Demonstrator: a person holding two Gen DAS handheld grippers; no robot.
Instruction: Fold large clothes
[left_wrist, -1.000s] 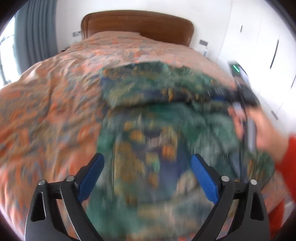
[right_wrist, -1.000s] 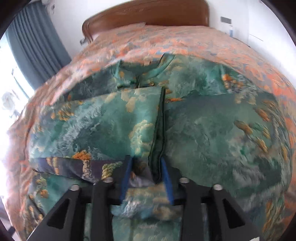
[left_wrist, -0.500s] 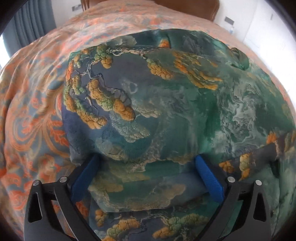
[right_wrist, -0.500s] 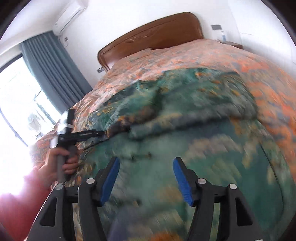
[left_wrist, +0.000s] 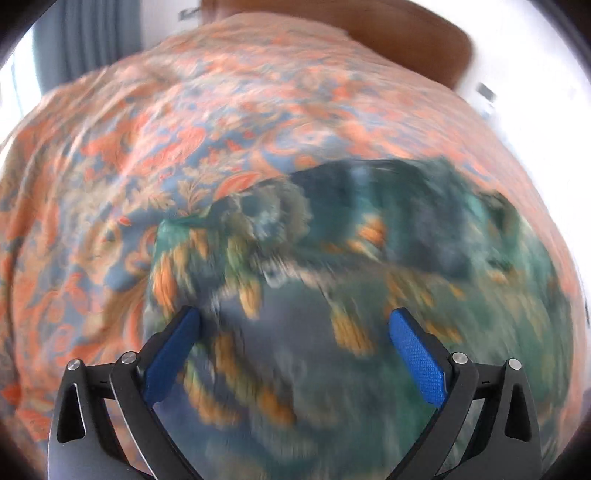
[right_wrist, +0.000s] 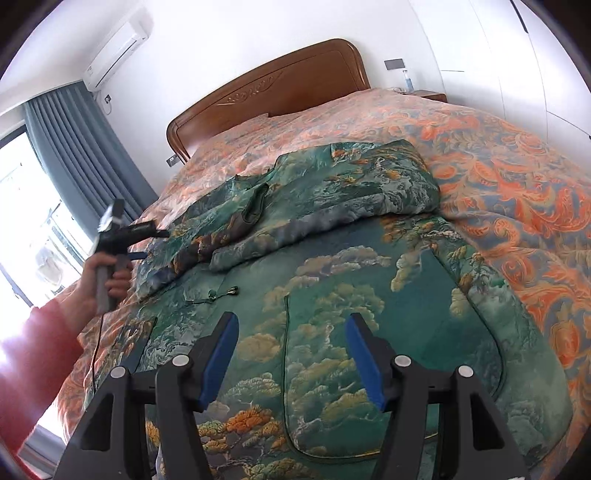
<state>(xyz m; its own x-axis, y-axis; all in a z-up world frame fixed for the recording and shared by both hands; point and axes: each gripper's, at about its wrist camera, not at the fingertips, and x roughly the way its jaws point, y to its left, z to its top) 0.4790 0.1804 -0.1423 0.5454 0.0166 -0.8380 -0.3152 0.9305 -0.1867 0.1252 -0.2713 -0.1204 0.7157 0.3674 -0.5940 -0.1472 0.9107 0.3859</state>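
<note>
Left wrist view is smearing badly, so the green garment (left_wrist: 332, 295) lying on the orange bedspread (left_wrist: 147, 147) is probably folded there. Left gripper (left_wrist: 293, 332) is hovering over it, jaws apart, gripping nothing. Right gripper (right_wrist: 291, 347) is likewise standing open above the garment's lower half at frame centre.

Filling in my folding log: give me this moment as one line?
garment: sleeves folded in, on bed | left hand-held gripper: open, empty | right hand-held gripper: open, empty
</note>
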